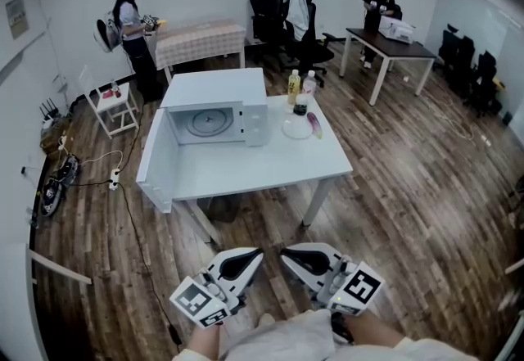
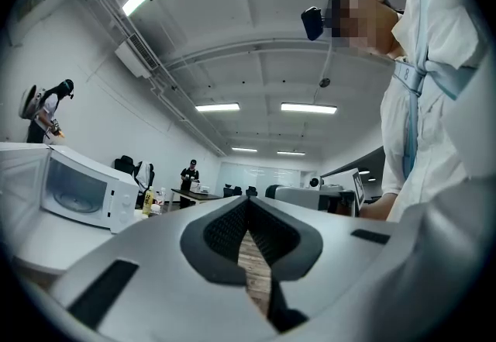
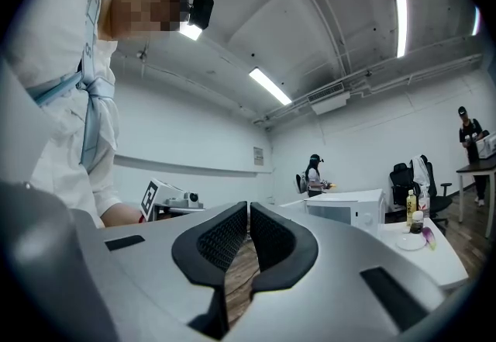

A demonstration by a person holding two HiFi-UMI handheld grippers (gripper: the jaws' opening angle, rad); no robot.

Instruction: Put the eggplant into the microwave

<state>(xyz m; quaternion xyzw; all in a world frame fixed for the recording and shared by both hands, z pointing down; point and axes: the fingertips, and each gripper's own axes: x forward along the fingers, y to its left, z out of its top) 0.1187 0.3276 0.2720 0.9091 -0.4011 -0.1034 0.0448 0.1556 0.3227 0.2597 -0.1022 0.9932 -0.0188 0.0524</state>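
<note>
Holding left gripper [image 1: 246, 259] and right gripper [image 1: 296, 259] low and close to the body, over the wooden floor [image 1: 393, 187] and well apart from the desk [image 1: 246, 175]; reaching for nothing, so judging the task as barely begun.

Looking across at the desk, with the microwave [image 1: 214, 97] sitting on its far left part; seeing the door [image 1: 155, 163] swung wide open to the left and the turntable [image 1: 209, 120] bare inside, so counting the opening as done. Finding the plate [image 1: 296, 128] on the desk to the right of the microwave, near it but apart. Spotting the eggplant [image 1: 315, 124] at the plate's right rim, on it or just beside it, not being clear which; outside the microwave either way. Noting a yellow bottle [image 1: 293, 87] just behind the plate.

Leaving everything that matters: coming up to the desk, taking the eggplant, carrying it left into the open cavity, letting go.

Showing the left gripper's pads [image 2: 221, 228] pressed together, tips meeting, pinching nothing, only floor showing beyond; showing the right gripper's pads [image 3: 221, 243] likewise pressed together and empty.
</note>
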